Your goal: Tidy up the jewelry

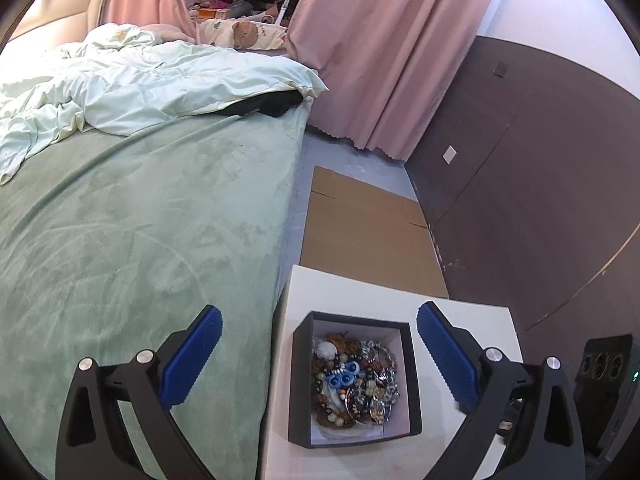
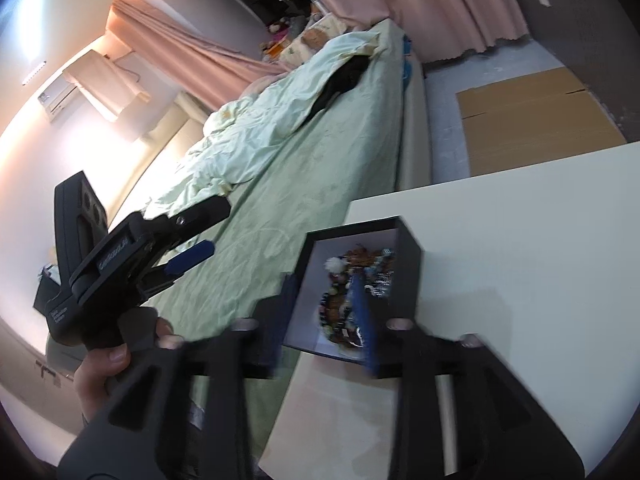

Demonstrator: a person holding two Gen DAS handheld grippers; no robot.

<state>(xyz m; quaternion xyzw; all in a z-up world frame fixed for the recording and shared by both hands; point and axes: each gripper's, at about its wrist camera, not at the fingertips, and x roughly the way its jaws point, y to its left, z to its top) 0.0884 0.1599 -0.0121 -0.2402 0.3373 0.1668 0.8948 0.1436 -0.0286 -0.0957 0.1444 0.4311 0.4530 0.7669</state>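
A black box [image 1: 298, 380] with a white lining stands on the white table [image 1: 360, 292]. It is heaped with bead jewelry [image 1: 356, 376]: brown, green and dark beads and a blue ring piece. My left gripper [image 1: 319, 318] hangs above the box's far edge, open wide, with nothing between its blue pads. In the right wrist view my right gripper [image 2: 324, 312] is motion-blurred and open over the box [image 2: 408, 272]. Its right finger is in front of the jewelry [image 2: 352, 276], and I see nothing gripped. A hand holds the left gripper [image 2: 216, 226] over the bed, left of the box.
A bed with a green cover [image 1: 140, 220] and a rumpled pale duvet [image 1: 140, 84] borders the table's left side. Flat cardboard [image 1: 368, 228] lies on the floor beyond the table. Pink curtains [image 1: 380, 48] and a dark wall [image 1: 540, 180] stand behind. A black device [image 1: 604, 360] sits at the right.
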